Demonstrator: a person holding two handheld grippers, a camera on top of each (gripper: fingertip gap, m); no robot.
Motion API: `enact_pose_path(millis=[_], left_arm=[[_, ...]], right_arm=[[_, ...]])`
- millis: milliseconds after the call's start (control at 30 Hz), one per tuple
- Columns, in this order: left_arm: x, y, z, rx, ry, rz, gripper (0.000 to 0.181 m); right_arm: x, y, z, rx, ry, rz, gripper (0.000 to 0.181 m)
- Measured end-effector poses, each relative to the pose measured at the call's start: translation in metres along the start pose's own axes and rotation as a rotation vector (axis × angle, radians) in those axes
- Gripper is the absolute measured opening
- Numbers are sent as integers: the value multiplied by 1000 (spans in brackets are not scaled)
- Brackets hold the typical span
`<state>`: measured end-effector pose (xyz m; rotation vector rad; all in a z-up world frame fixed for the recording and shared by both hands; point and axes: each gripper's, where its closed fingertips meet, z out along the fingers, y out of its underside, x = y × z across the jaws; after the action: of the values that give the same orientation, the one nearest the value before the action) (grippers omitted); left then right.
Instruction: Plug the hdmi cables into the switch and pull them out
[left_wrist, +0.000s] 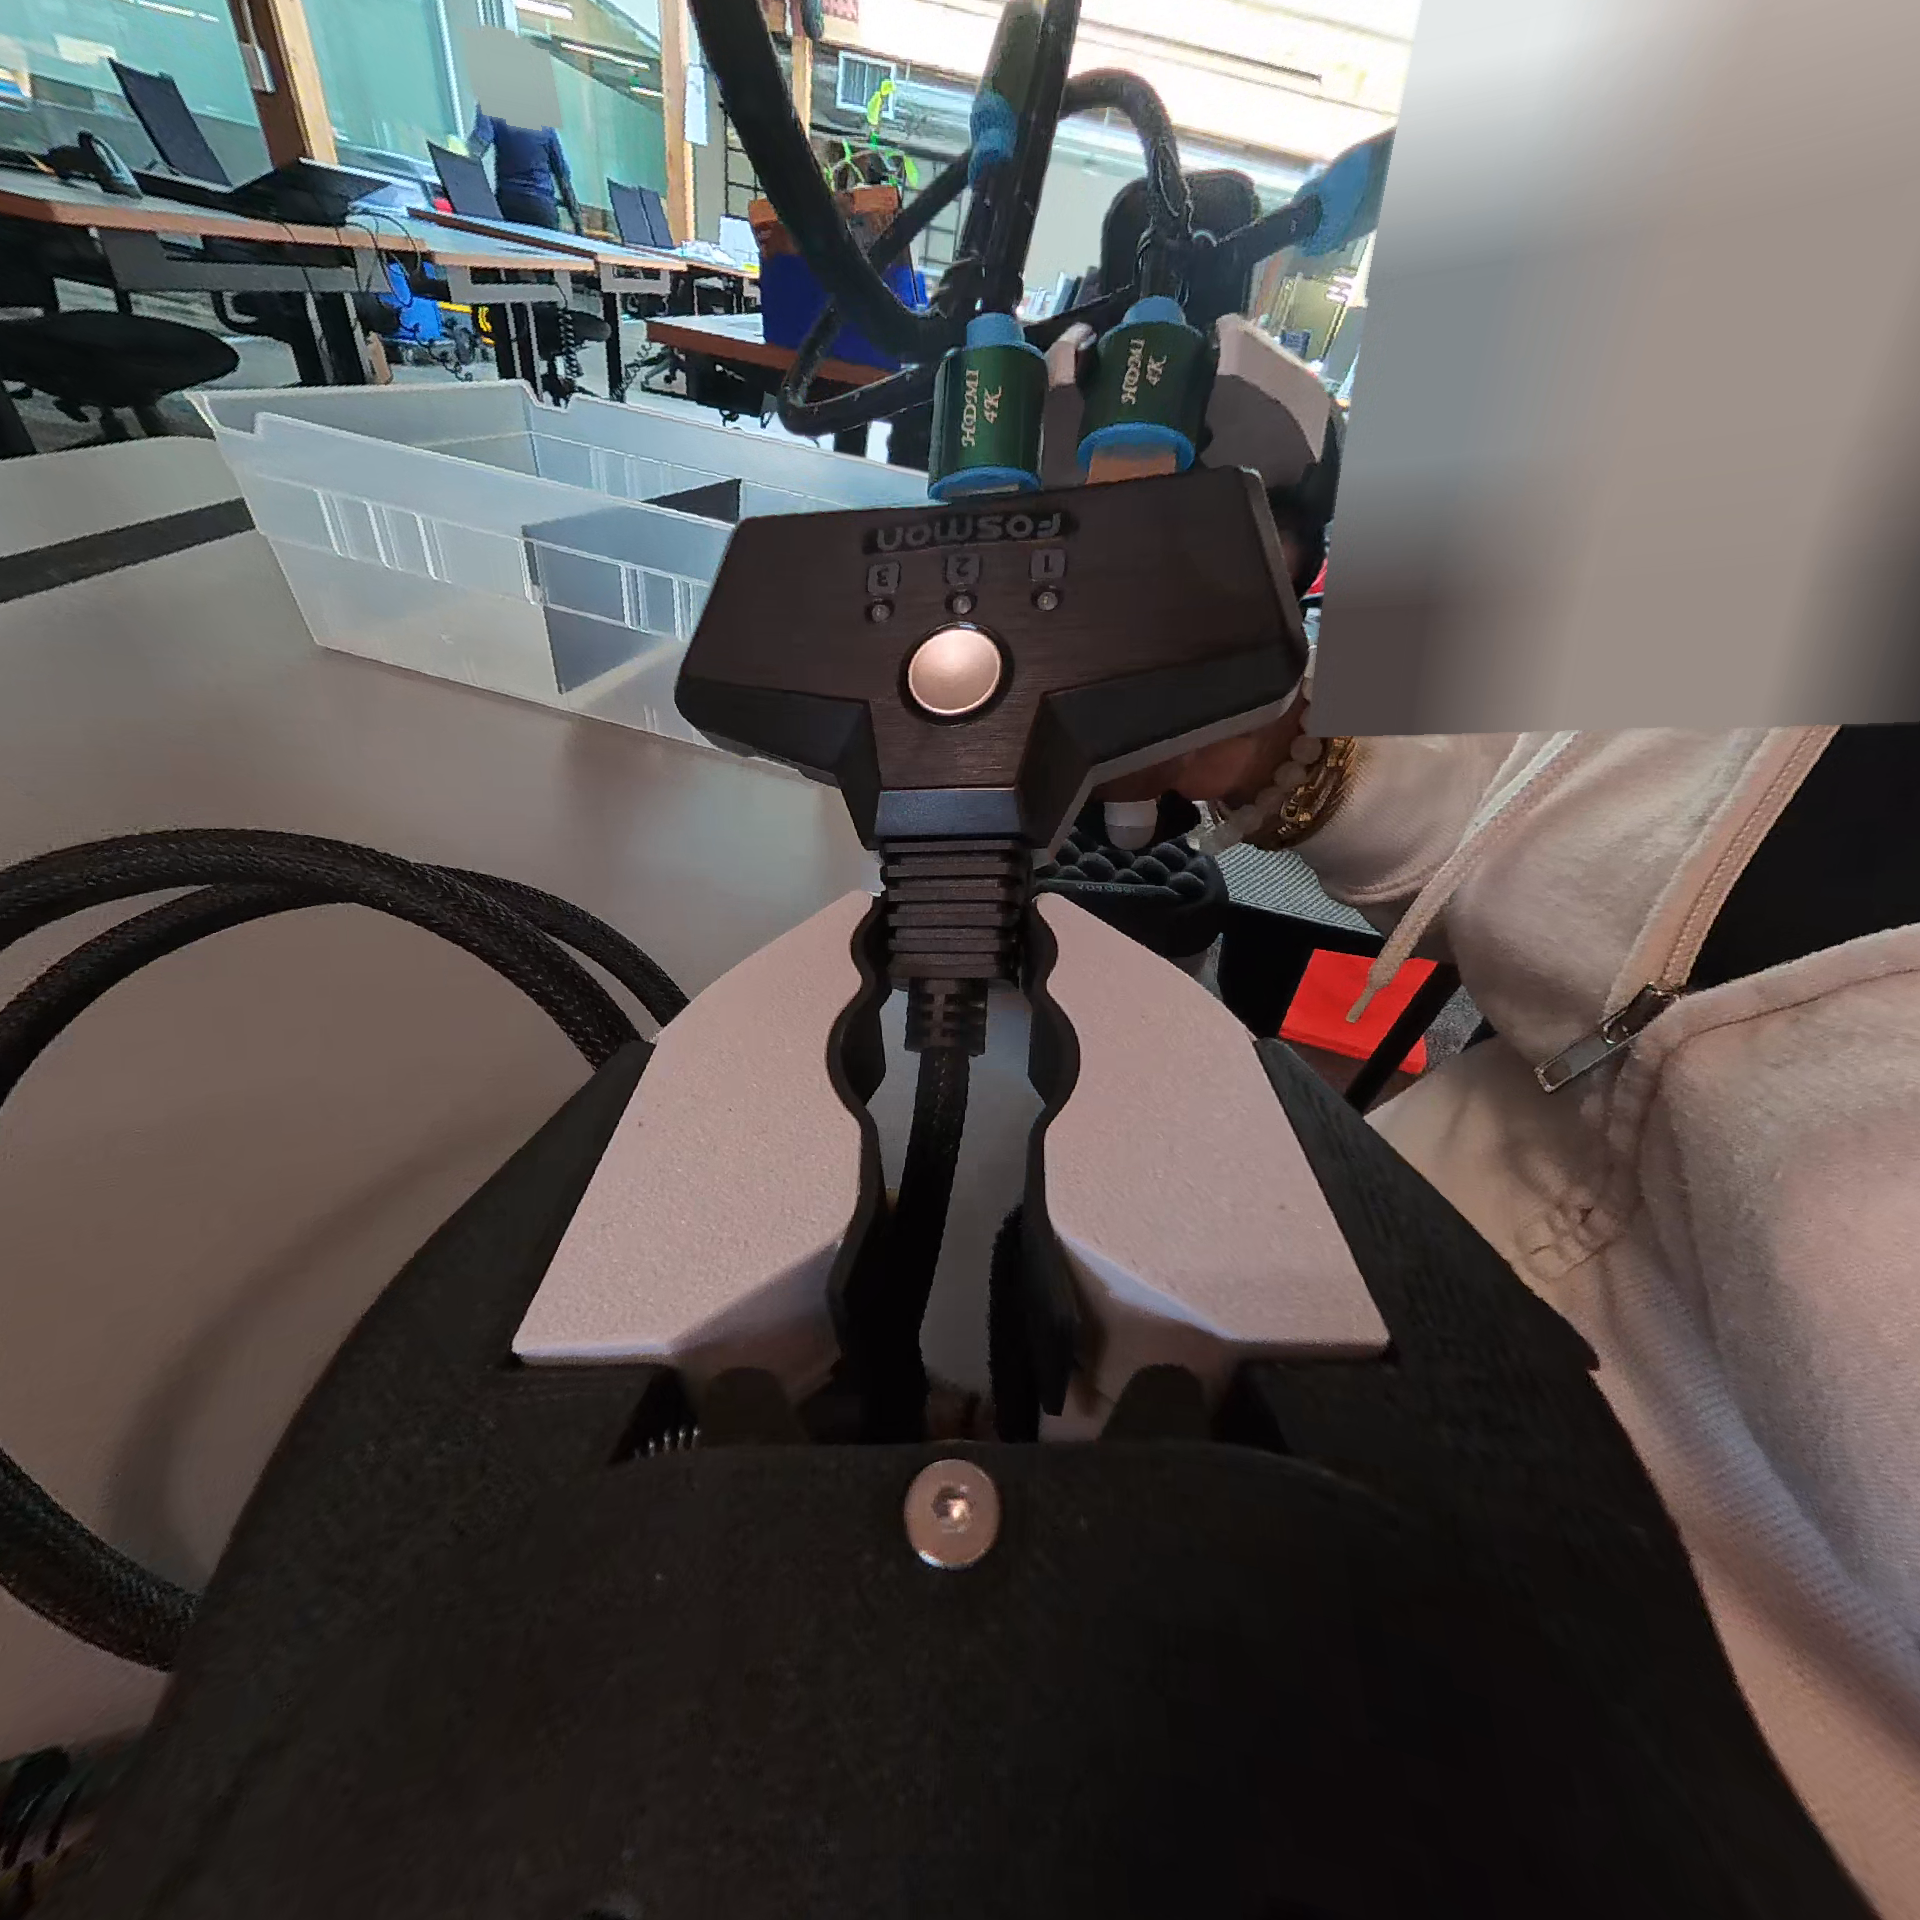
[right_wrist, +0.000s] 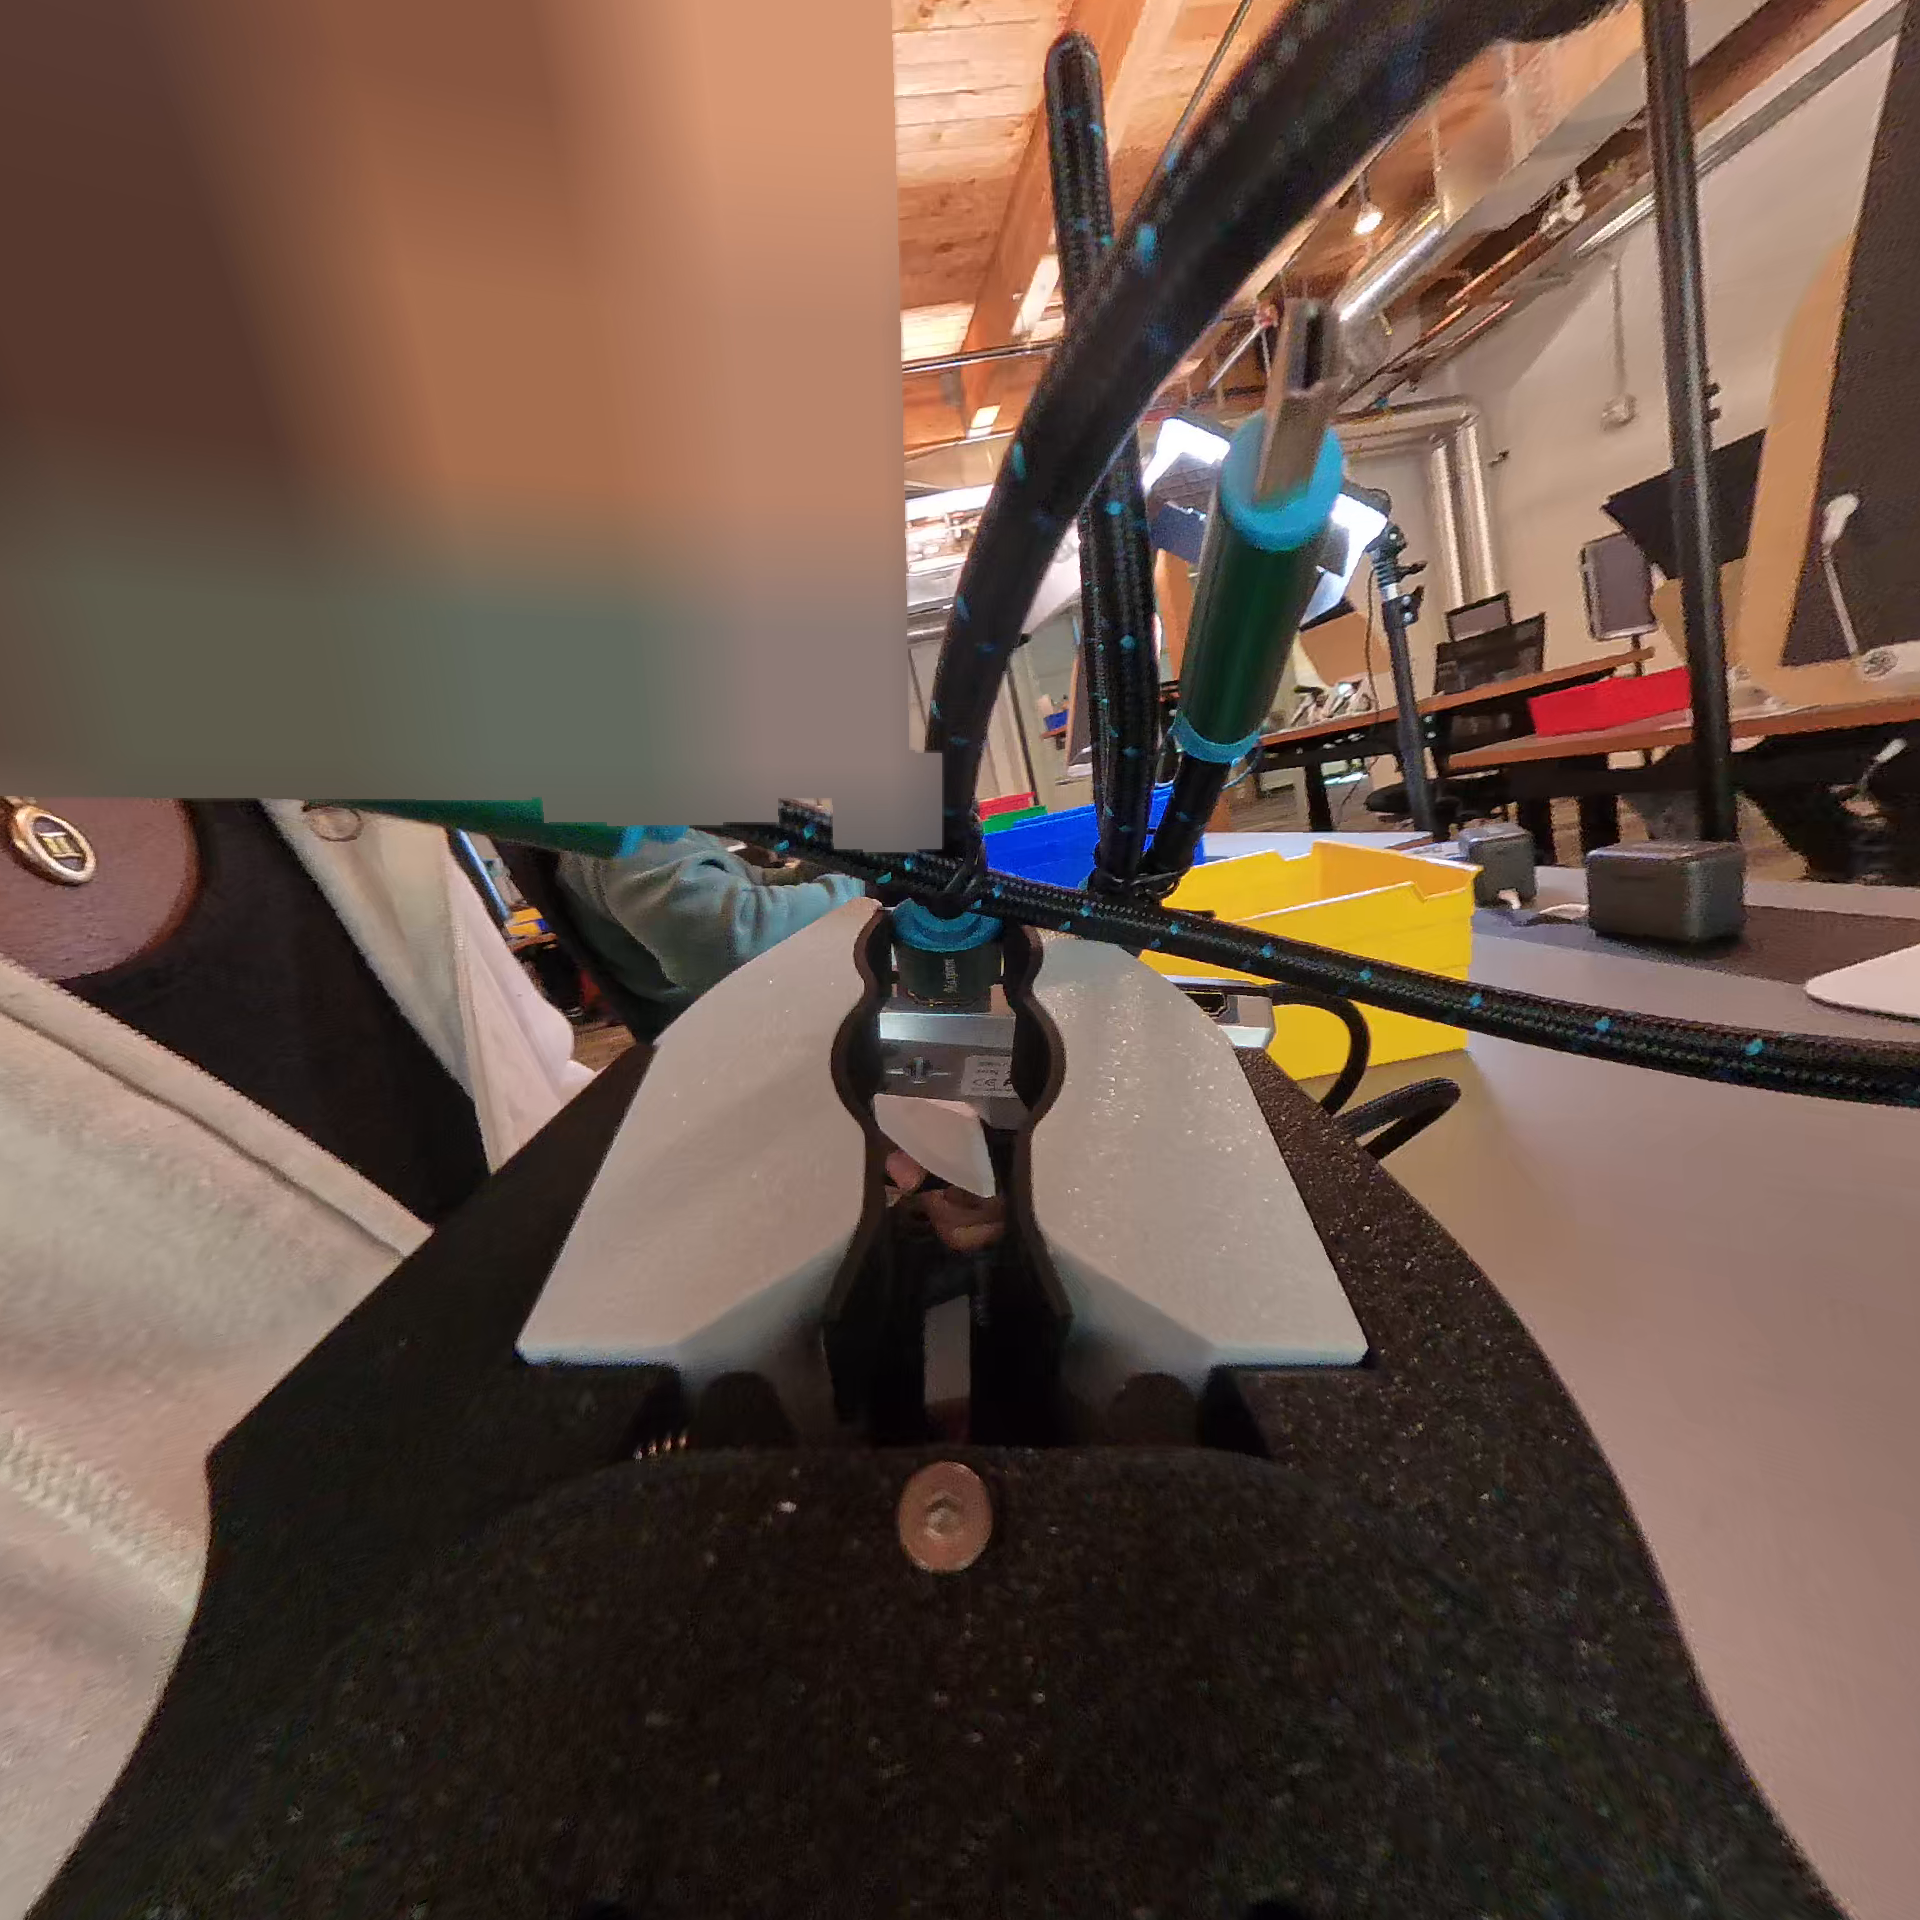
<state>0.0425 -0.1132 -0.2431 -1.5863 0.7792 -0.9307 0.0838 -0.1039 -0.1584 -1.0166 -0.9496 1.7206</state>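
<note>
Left tongs clamp the switch by its cable neck; right tongs pinch a plugged-in green plug.

brushed dark metal switch; glossy green plugs; braided cloth cable.

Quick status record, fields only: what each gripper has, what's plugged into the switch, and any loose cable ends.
left gripper: jaws shut on the ribbed cable neck of the black HDMI switch
right gripper: jaws shut on a green-barrelled HDMI plug at the switch
ports filled: two green plugs seated side by side
loose end: another green plug, metal tip bare, in the air
surface: grey table
</note>
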Motion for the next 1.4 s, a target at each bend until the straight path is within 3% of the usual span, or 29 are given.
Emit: enact_pose_path(millis=[267, 567, 1100, 1400], left_arm=[[-4, 5, 2, -26, -22, -18, 23], [-10, 23, 13, -177, -90, 8, 23], [-11, 42, 18, -295, -25, -110, 22], [-4, 73, 25, -517, 61, -218, 21]], right_arm=[[8, 7, -5, -55, -16, 175, 21], [17, 20, -20, -285, 60, 203, 21], [28, 40, -34, -354, 53, 367, 21], [33, 60, -43, -428, 100, 416, 21]])
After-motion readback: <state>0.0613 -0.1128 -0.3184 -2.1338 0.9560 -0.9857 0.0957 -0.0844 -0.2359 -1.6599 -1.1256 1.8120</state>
